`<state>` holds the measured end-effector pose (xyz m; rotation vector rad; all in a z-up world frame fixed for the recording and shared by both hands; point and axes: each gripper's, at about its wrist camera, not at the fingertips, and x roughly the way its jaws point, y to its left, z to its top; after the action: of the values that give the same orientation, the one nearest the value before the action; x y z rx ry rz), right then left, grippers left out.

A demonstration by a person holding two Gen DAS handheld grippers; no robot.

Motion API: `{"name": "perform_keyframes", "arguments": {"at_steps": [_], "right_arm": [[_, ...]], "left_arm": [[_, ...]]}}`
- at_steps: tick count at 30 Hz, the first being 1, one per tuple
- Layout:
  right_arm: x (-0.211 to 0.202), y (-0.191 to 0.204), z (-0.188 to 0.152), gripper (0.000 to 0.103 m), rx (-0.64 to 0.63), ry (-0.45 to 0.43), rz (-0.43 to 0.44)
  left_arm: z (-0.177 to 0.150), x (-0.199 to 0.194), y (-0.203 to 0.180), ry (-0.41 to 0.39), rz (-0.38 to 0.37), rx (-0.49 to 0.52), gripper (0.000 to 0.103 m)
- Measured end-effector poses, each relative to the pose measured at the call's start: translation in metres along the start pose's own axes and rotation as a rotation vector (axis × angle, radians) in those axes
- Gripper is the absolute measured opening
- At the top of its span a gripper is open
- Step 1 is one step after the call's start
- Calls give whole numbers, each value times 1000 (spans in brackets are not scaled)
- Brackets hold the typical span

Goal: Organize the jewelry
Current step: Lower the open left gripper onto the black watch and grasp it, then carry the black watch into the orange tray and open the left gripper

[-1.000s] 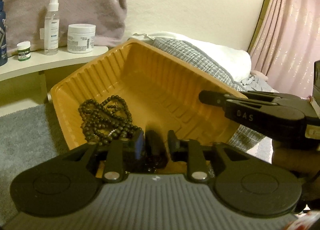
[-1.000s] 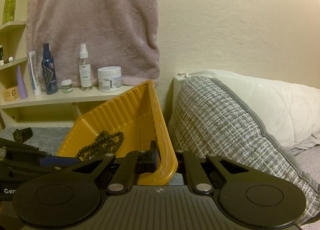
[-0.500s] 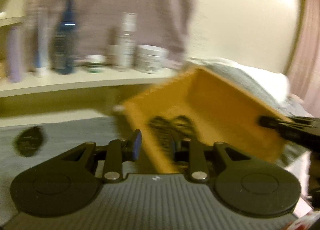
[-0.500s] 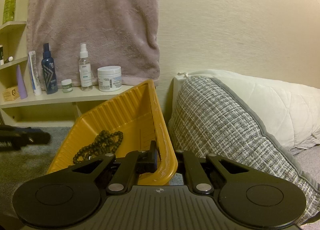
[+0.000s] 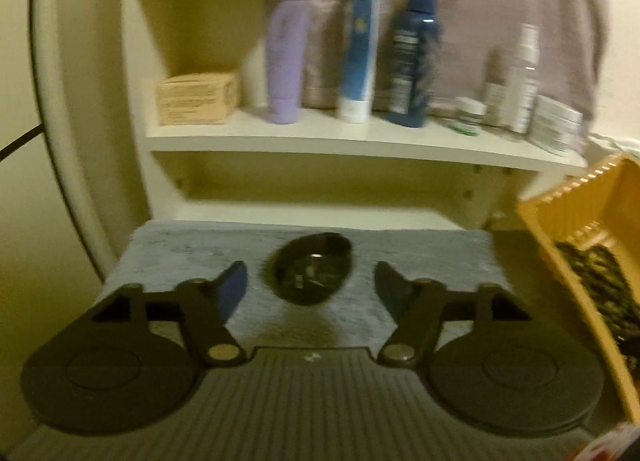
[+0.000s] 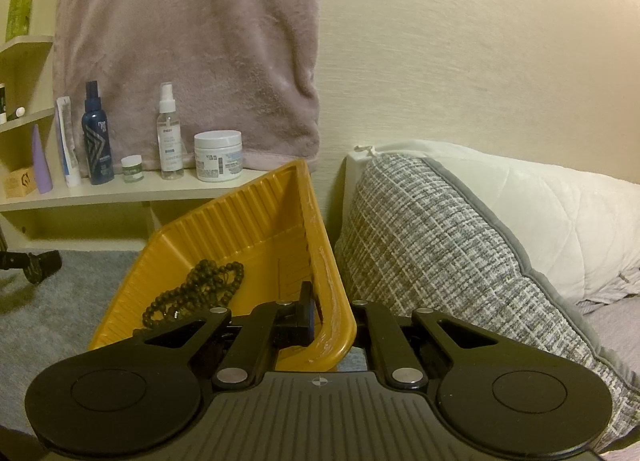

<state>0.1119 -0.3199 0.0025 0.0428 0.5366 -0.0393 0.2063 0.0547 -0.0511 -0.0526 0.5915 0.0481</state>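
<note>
1. We count one piece as put away: a string of dark beads lies heaped inside the yellow tray, against its ribbed floor.
2. Our right gripper is clamped on the near corner of the tray's rim, one finger inside the wall and one outside; the tray sits tilted against the grey woven cushion.
3. Our left gripper points down at the grey carpet; its jaws are opening, nothing is pinched between them.
4. Ahead of those fingers lies a dark looped piece, a watch or bracelet; the blur keeps us from saying which; it rests on the carpet, apart from the tray.
5. We judge the task partly done; that piece is left to lift and place beside the beads; whether more jewelry waits elsewhere, we cannot tell.
</note>
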Motion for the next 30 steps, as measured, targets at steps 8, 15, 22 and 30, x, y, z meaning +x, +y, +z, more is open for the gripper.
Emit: {"name": "perform_keyframes", "arguments": {"at_steps": [8,15,22,30], "right_arm": [[2,-1,-1,6,-9,10,-4],[3,-2,-1,6,-9,13,-7],[5,-4,-2,6,-7,19,-9],[5,-4,-2,6,-7,19,-8]], "left_arm": [[-5,26,-5,9,66,-64,74],[-4,40,-14,16,88,-83,73],[-4,52,-19,51,102,-81,61],[-3,56,-19,60,109,-64,46]]}}
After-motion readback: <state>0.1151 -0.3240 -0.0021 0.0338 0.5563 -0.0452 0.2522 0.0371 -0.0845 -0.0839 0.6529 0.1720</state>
